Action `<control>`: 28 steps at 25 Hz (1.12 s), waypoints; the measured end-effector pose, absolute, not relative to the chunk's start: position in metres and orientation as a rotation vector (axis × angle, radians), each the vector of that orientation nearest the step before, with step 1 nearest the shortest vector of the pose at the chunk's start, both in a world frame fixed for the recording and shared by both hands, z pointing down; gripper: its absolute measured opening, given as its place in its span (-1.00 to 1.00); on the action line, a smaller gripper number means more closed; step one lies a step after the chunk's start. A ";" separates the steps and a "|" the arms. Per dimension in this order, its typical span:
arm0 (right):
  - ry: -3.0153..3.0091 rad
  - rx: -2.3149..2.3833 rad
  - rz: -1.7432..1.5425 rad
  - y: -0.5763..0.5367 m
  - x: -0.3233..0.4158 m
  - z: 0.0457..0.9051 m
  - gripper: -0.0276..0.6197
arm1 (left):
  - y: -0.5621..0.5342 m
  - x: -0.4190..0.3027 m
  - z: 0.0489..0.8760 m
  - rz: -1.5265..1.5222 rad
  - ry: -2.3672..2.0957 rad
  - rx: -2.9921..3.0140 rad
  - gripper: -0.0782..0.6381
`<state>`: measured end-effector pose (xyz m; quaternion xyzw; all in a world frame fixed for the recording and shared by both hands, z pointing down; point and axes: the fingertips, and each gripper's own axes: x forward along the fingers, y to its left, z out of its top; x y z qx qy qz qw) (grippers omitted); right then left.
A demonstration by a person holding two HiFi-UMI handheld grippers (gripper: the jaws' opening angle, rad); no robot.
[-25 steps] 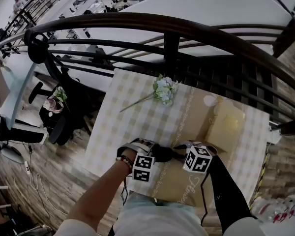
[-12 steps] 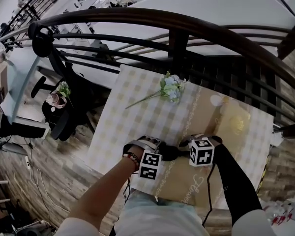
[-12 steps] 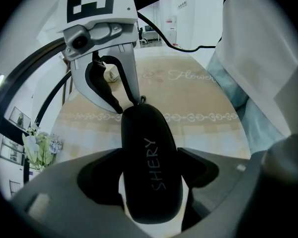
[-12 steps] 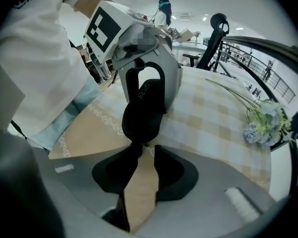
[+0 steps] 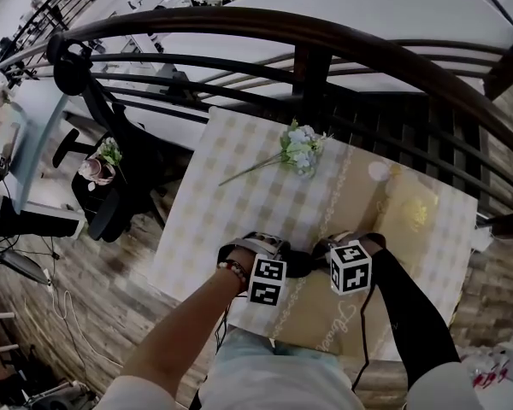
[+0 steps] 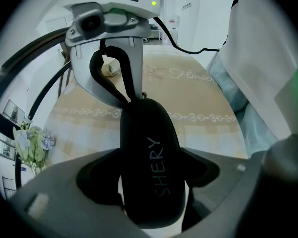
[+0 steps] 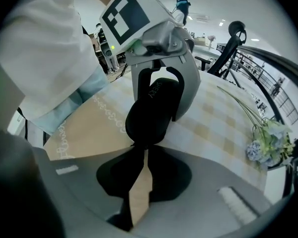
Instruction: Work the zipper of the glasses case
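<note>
The black glasses case [image 5: 299,266], marked SHERY [image 6: 154,162], hangs between both grippers over the table's near edge. My left gripper [image 5: 282,263] is shut on the case's body, which fills the gap between its jaws [image 6: 151,180]. My right gripper [image 5: 318,259] faces it from the other end. Its jaws [image 7: 139,152] are pinched almost together, with the tips at the case's near end [image 7: 150,118], where the zipper pull sits; the pull itself is too dark to make out. A black loop [image 6: 111,66] hangs at the right gripper's front.
The table carries a checked cloth [image 5: 222,195] with a tan runner [image 5: 359,212]. A small bunch of flowers [image 5: 301,148] lies at the far side. A dark railing [image 5: 308,49] runs just beyond the table. An office chair [image 5: 111,203] stands on the floor to the left.
Both grippers have stayed on the case. The head view has shifted a little, so the table and grippers sit slightly further right in the picture.
</note>
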<state>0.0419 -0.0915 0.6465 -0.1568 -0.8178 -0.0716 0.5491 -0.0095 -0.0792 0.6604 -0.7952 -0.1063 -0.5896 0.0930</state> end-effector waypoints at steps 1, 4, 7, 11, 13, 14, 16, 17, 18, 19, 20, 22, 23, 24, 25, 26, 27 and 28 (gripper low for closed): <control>-1.937 -0.376 -0.171 -0.091 0.042 0.646 -0.74 | -0.079 -0.010 0.660 -1.755 -0.318 -2.366 0.20; -1.939 -0.382 -0.169 -0.089 0.042 0.645 -0.75 | -0.079 -0.010 0.661 -1.767 -0.320 -2.396 0.20; -1.948 -0.372 -0.169 -0.086 0.041 0.644 -0.76 | -0.078 -0.011 0.661 -1.753 -0.317 -2.401 0.19; -1.942 -0.361 -0.179 -0.083 0.042 0.642 -0.76 | -0.078 -0.011 0.662 -1.757 -0.300 -2.388 0.17; -1.935 -0.358 -0.185 -0.081 0.042 0.641 -0.76 | -0.079 -0.011 0.662 -1.770 -0.295 -2.380 0.17; -1.932 -0.357 -0.189 -0.081 0.043 0.639 -0.77 | -0.079 -0.011 0.662 -1.778 -0.292 -2.376 0.17; -1.923 -0.355 -0.202 -0.080 0.043 0.637 -0.77 | -0.078 -0.012 0.662 -1.794 -0.283 -2.372 0.16; -1.915 -0.353 -0.211 -0.079 0.043 0.637 -0.77 | -0.078 -0.012 0.662 -1.799 -0.277 -2.372 0.16; -1.908 -0.351 -0.221 -0.078 0.043 0.637 -0.77 | -0.078 -0.012 0.662 -1.803 -0.270 -2.373 0.16; -1.902 -0.347 -0.229 -0.078 0.042 0.637 -0.77 | -0.078 -0.013 0.662 -1.808 -0.264 -2.374 0.16; -1.898 -0.341 -0.233 -0.077 0.042 0.636 -0.77 | -0.078 -0.013 0.662 -1.812 -0.257 -2.376 0.16; -1.896 -0.323 -0.232 -0.075 0.042 0.635 -0.77 | -0.078 -0.013 0.662 -1.819 -0.241 -2.382 0.16; -1.896 -0.315 -0.227 -0.074 0.043 0.634 -0.77 | -0.078 -0.013 0.662 -1.821 -0.234 -2.383 0.15; -1.897 -0.307 -0.222 -0.074 0.043 0.633 -0.77 | -0.078 -0.013 0.662 -1.823 -0.228 -2.382 0.15; -1.898 -0.299 -0.217 -0.073 0.044 0.633 -0.77 | -0.079 -0.013 0.661 -1.826 -0.223 -2.380 0.15; -1.899 -0.292 -0.214 -0.072 0.044 0.632 -0.77 | -0.079 -0.013 0.661 -1.831 -0.218 -2.378 0.15; -1.902 -0.282 -0.212 -0.072 0.044 0.632 -0.77 | -0.079 -0.014 0.662 -1.835 -0.212 -2.377 0.15; -1.904 -0.271 -0.210 -0.072 0.043 0.631 -0.78 | -0.080 -0.014 0.662 -1.840 -0.205 -2.378 0.15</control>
